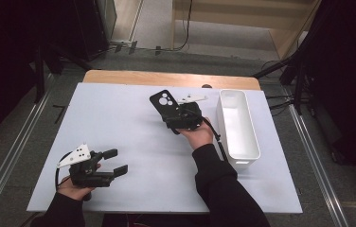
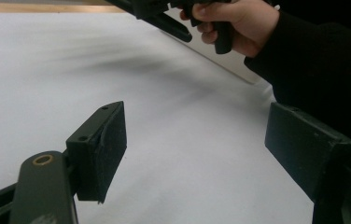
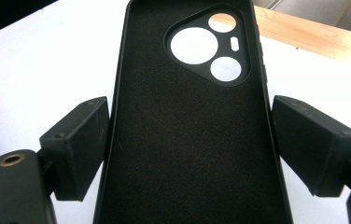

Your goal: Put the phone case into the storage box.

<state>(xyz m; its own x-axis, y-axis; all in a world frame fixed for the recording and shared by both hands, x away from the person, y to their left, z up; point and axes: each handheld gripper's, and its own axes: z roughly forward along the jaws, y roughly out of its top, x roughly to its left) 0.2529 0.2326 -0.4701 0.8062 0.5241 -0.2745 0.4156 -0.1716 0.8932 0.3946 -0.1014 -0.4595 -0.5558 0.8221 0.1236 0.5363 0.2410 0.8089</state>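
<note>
A black phone case [image 1: 165, 105] with a triangular camera cut-out is held above the white table, its far end tilted up. My right gripper [image 1: 175, 115] is shut on it across its width. In the right gripper view the case [image 3: 187, 135] fills the gap between the two pads [image 3: 78, 144], which press on its long edges. My left gripper [image 1: 115, 161] rests near the table's front left corner in a hand, jaws wide apart. Nothing lies between its pads [image 2: 103, 149] in the left gripper view, just bare table.
A long white bin [image 1: 251, 142] stands at the right side of the white table [image 1: 119, 118], close beside the right forearm. A wooden table edge [image 1: 166, 78] runs along the back. The right hand [image 2: 239, 23] and its dark sleeve cross the left gripper view's top right.
</note>
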